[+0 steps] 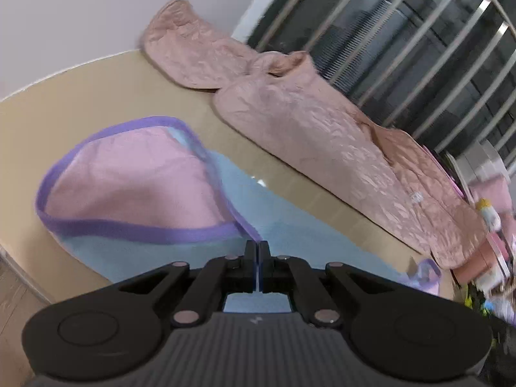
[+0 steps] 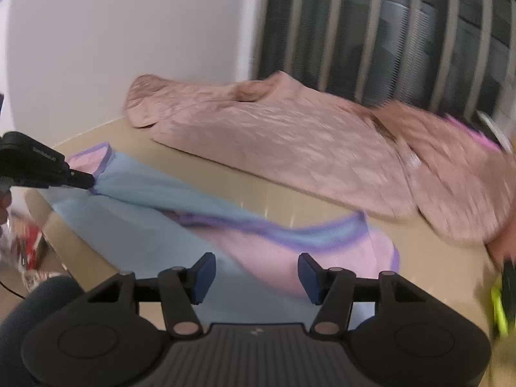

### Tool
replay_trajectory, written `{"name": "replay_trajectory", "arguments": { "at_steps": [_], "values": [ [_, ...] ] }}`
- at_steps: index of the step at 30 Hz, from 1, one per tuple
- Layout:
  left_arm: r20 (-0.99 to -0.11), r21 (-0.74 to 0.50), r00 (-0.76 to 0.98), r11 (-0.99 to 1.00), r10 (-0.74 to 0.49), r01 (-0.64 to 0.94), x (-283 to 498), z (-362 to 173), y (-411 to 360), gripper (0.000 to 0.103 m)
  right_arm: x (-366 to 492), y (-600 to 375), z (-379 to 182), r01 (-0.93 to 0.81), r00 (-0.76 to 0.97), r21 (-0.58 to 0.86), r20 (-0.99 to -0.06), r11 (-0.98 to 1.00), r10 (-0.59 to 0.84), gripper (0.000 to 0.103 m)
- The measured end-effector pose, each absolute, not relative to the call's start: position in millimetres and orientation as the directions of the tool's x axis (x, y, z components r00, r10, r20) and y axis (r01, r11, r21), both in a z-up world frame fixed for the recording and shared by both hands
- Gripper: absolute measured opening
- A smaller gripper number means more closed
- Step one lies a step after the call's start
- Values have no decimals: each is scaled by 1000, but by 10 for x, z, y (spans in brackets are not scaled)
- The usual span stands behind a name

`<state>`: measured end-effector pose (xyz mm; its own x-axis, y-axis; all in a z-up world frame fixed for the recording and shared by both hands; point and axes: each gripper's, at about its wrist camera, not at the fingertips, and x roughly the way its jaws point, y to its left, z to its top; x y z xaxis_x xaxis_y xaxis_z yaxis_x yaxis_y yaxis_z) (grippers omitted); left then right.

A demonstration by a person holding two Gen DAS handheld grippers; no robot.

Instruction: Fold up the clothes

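A light blue garment (image 1: 290, 222) with pink lining and purple trim lies on the tan table (image 1: 96, 96). My left gripper (image 1: 257, 251) is shut on its purple-trimmed edge and holds that edge up off the table; it also shows in the right wrist view (image 2: 87, 180), pinching the cloth at the left. My right gripper (image 2: 256, 272) is open and empty, just above the same garment (image 2: 154, 235), with its pink part (image 2: 274, 258) between the blue pads (image 2: 206, 271).
A crumpled dusty-pink garment (image 1: 306, 129) lies along the far side of the table, also in the right wrist view (image 2: 290, 138). A white wall and a barred window stand behind. Clutter sits past the table's right end (image 1: 490, 213).
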<state>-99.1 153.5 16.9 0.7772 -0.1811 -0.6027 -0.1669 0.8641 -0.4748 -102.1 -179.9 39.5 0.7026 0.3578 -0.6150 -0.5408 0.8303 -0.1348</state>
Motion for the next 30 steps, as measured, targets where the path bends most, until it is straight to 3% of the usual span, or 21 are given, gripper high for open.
{"name": "replay_trajectory", "arguments": {
  "at_steps": [4, 8, 12, 13, 14, 15, 18, 23, 26, 30],
  "values": [
    [-624, -411, 769, 895, -137, -174, -1073, 133, 1506, 0, -648, -1804, 444, -460, 719, -124, -633, 879, 287, 55],
    [-594, -494, 790, 843, -149, -212, -1159, 2, 1686, 0, -166, -2173, 481, -263, 729, -6, -656, 965, 195, 55],
    [-592, -461, 795, 865, -133, -198, -1151, 9, 1635, 0, 203, -2281, 342, -195, 706, -40, -699, 980, 112, 53],
    [-593, -456, 794, 868, -130, -198, -1149, 12, 1624, 0, 289, -2265, 272, -198, 687, -58, -720, 978, 97, 48],
    [-594, -459, 793, 866, -133, -199, -1149, 15, 1619, 0, 338, -2260, 215, -197, 674, -55, -733, 979, 94, 22],
    [-595, -464, 792, 863, -137, -200, -1148, 16, 1616, 0, 378, -2259, 162, -193, 662, -47, -743, 980, 94, 3],
    [-597, -465, 791, 861, -133, -207, -1172, 22, 1600, 0, 207, -2317, 244, -159, 728, -17, -678, 987, 105, 3],
    [-595, -472, 791, 859, -145, -198, -1215, 77, 1550, 0, -770, -2374, 476, -205, 906, 24, -373, 978, 199, 3],
    [-564, -496, 810, 851, -162, -175, -1283, 180, 1535, 0, -1170, -2426, 300, -153, 923, -27, -361, 988, 133, 4],
    [-563, -451, 815, 877, -133, -168, -1332, 227, 1499, 0, -1346, -2642, 102, -51, 902, 148, -418, 988, 109, 4]
  ]
}}
